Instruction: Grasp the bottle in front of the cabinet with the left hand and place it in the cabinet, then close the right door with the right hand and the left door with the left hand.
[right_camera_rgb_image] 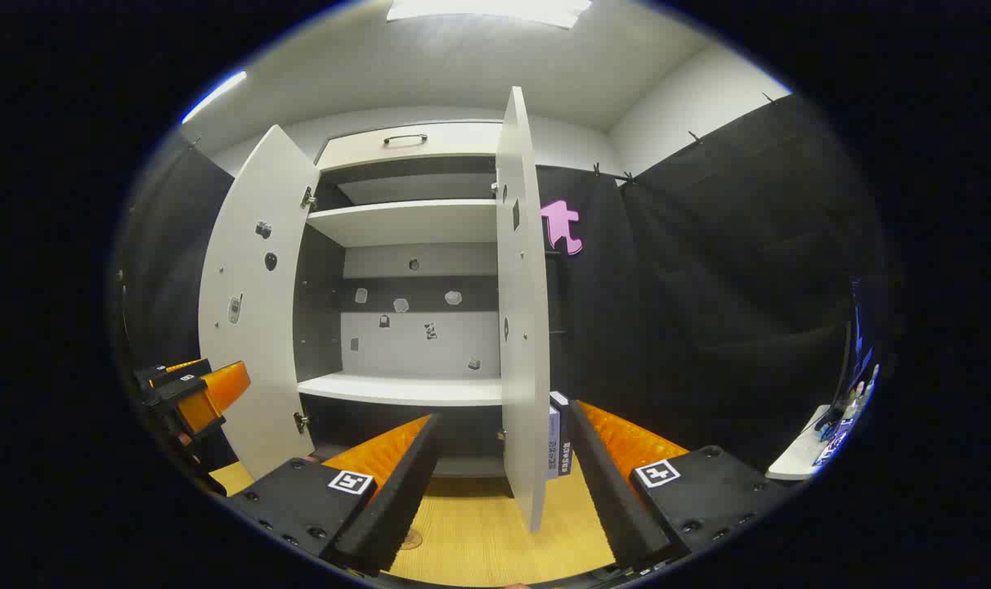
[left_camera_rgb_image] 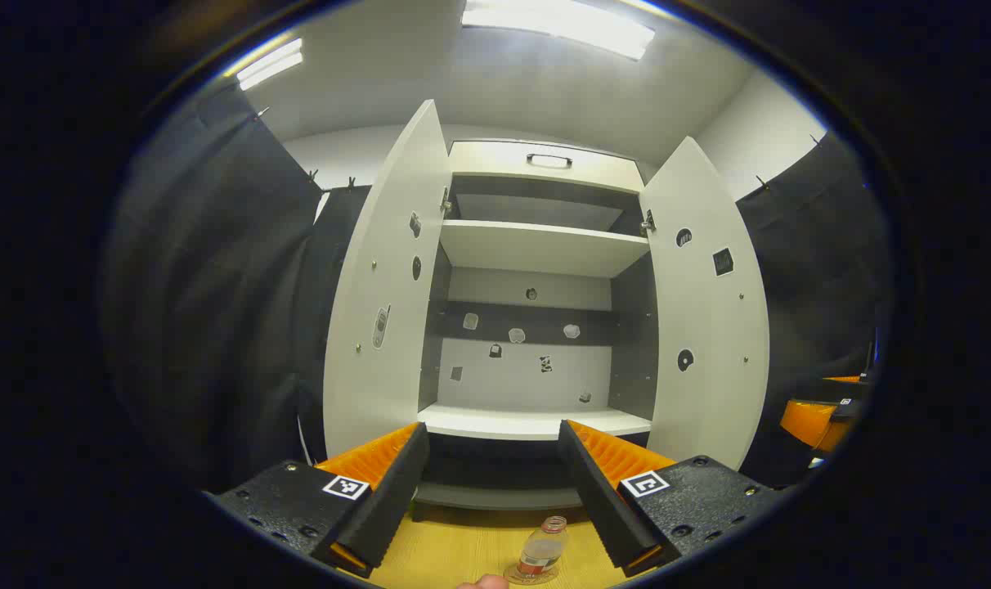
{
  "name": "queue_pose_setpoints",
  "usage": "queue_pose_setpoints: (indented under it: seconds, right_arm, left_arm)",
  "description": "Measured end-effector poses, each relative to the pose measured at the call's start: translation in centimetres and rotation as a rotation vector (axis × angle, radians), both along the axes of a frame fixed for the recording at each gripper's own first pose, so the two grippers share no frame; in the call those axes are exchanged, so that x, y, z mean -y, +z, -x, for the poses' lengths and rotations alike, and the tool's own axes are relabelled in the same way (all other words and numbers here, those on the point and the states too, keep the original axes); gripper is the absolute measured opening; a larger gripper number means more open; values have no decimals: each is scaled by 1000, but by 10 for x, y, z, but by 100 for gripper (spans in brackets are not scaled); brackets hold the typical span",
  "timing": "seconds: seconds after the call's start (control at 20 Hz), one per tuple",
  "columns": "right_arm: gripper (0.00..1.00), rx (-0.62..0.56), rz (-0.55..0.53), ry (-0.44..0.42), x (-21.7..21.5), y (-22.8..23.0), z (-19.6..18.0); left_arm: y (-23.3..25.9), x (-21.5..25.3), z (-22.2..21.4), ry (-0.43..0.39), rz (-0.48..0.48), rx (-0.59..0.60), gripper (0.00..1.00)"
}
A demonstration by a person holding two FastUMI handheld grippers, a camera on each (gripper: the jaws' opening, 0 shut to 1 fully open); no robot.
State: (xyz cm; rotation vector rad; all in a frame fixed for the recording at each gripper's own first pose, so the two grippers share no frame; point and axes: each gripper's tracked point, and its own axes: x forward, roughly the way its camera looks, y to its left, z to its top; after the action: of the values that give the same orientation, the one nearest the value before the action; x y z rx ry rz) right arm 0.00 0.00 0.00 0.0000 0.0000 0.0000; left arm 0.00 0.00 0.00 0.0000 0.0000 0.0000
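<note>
A small clear bottle (left_camera_rgb_image: 542, 553) with a red cap and label stands on the wooden floor in front of the white cabinet (left_camera_rgb_image: 536, 421), low between my left gripper's fingers. My left gripper (left_camera_rgb_image: 495, 483) is open, above and short of the bottle. Both cabinet doors stand wide open: the left door (left_camera_rgb_image: 385, 294) and the right door (left_camera_rgb_image: 708, 311). In the right gripper view my right gripper (right_camera_rgb_image: 504, 483) is open, and the right door's edge (right_camera_rgb_image: 522, 327) rises between its fingers. The left gripper (right_camera_rgb_image: 193, 393) shows at the far left there, beside the left door (right_camera_rgb_image: 250, 303).
The cabinet has a top drawer with a handle (left_camera_rgb_image: 549, 159) and bare white shelves (left_camera_rgb_image: 540, 245). Black cloth walls hang on both sides. A box (right_camera_rgb_image: 557, 438) stands on the floor behind the right door. The right gripper (left_camera_rgb_image: 822, 413) appears at the left gripper view's right edge.
</note>
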Motion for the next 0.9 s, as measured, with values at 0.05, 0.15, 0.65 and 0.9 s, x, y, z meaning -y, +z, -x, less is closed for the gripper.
queue_pose_setpoints:
  seconds: [0.05, 0.15, 0.65, 0.9]
  right_arm:
    - [100, 0, -10, 3, 0, 0, -1]
    - [100, -6, -18, 11, -1, -2, -4]
    - [100, -17, -27, 27, -5, -7, -14]
    - [100, -17, -32, 25, -4, -7, -14]
  left_arm:
    - [1, 0, 1, 2, 4, 5, 96]
    - [2, -1, 3, 14, -2, 6, 97]
    - [4, -2, 1, 38, -34, 18, 97]
    - [4, -5, -1, 49, -35, 13, 97]
